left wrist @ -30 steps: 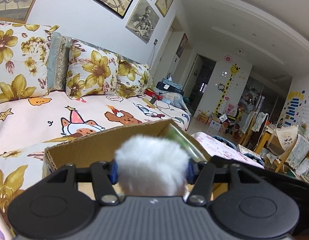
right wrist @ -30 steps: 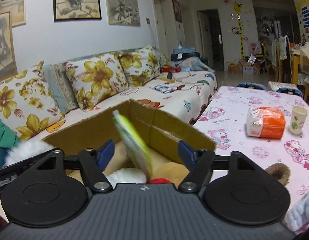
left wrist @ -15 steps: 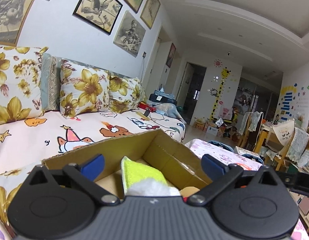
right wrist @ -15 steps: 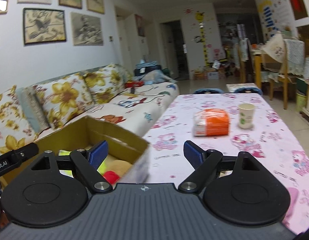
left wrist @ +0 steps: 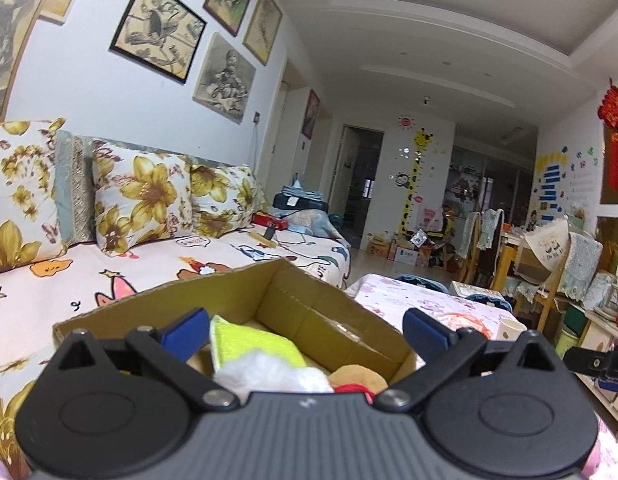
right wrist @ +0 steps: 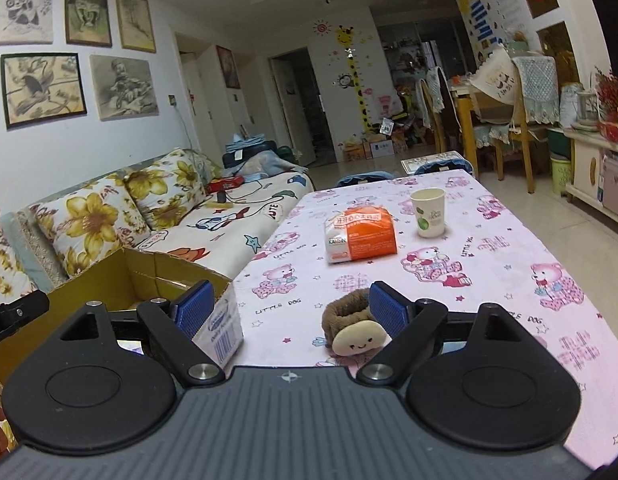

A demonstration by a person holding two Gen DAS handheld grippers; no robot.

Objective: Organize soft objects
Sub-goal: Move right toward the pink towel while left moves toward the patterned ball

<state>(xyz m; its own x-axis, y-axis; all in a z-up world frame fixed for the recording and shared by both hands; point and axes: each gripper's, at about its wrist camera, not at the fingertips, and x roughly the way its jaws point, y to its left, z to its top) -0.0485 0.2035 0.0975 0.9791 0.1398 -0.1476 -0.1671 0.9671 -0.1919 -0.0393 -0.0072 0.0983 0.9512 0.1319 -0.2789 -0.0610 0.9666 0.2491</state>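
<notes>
Brown-cuffed plush toy with a cream smiling face [right wrist: 353, 330] lies on the pink bear-print desk [right wrist: 489, 248], just to the right of the open brown cardboard box [right wrist: 121, 284], and the next move looks to turn on that relation. In the right wrist view the toy sits close in front of the right gripper [right wrist: 291, 308], off centre toward its right blue-padded finger, seemingly touching or just beside that pad. Its face points back at the camera and its cuff away, so its long axis seems to run roughly along the fingers. Both fingers stand wide apart and hold nothing.

The left gripper [left wrist: 307, 330] hangs over the box [left wrist: 317, 312], fingers spread and empty; below it rest a lime-green cloth [left wrist: 255, 344], a white fluffy ball [left wrist: 269, 372] and a tan plush with a red part [left wrist: 359, 378].

Judging by this, the right hand is clearly nearer the toy. It would need a small shift rightward of the box to centre the toy before closing, then a carry left to the box.
</notes>
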